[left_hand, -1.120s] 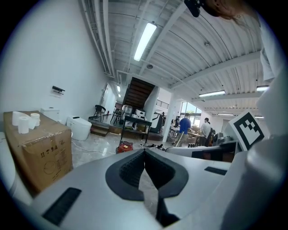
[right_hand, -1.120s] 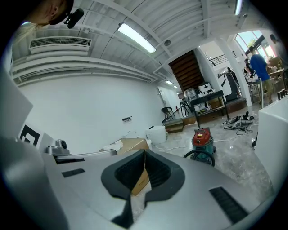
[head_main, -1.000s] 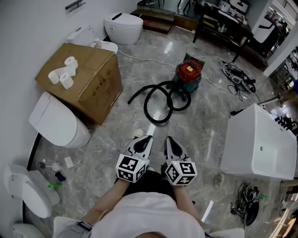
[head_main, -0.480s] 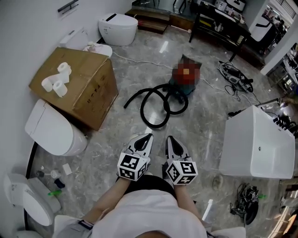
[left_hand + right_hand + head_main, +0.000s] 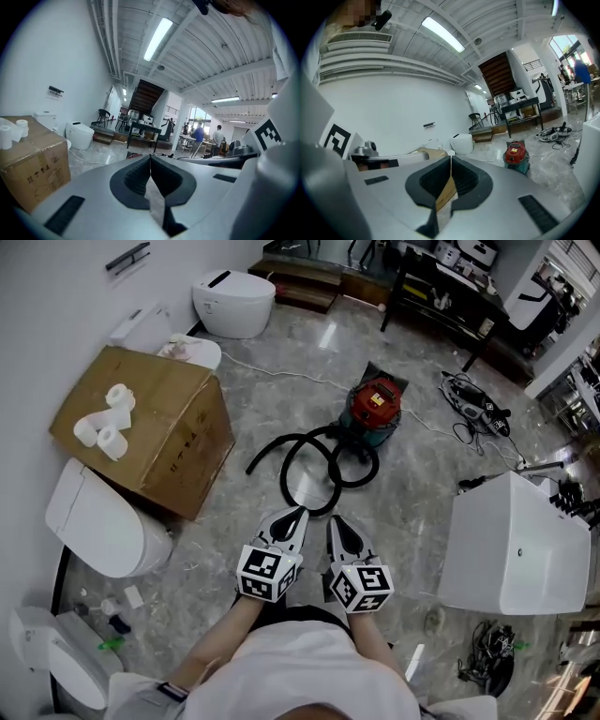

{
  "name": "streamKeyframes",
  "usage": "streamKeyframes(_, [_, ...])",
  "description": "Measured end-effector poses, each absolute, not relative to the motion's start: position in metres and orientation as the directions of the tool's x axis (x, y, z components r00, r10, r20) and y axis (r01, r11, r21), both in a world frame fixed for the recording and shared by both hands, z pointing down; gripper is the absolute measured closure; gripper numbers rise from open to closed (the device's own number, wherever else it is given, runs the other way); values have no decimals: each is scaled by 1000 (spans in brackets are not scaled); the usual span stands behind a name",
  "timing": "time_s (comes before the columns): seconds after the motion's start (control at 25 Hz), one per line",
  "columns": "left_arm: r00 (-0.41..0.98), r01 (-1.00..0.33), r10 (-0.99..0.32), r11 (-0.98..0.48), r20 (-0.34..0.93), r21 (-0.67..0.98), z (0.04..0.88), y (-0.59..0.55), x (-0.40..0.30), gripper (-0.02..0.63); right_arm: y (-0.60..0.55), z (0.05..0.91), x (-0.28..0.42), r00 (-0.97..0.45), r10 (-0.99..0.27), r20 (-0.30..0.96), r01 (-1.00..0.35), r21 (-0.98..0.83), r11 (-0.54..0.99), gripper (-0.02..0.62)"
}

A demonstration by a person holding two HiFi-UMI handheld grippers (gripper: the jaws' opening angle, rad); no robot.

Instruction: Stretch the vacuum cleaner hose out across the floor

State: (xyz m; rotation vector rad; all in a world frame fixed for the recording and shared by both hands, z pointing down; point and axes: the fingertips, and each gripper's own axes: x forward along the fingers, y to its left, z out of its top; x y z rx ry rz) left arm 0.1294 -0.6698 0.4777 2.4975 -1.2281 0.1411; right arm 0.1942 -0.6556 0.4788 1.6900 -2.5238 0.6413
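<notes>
Black hose point(image 5: 285, 468) coiled beside red vacuum point(image 5: 375, 404), loops overlapping.
Left gripper point(image 5: 296, 514) and right gripper point(image 5: 334, 521) clenched empty, just short of it; closed cardboard box point(image 5: 159, 442) hides its contents, paper rolls point(image 5: 103, 423) on top.

Place: open hall with loose bathroom fixtures
Fixtures: unplumbed white ceramic toilets point(image 5: 234, 301), white rectangular bathtub point(image 5: 516, 545)
Floor: polished grey marble floor point(image 5: 412, 512)
Ceiling: white ribbed ceiling point(image 5: 201, 51), strip light point(image 5: 158, 38)
</notes>
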Motion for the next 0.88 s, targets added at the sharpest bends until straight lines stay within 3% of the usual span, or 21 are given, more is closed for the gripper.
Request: streamKeyframes(0.88, [666, -743, -710, -604, 228, 289, 474, -865, 57, 597, -845, 478, 132, -345, -903, 255, -915, -306, 263, 578])
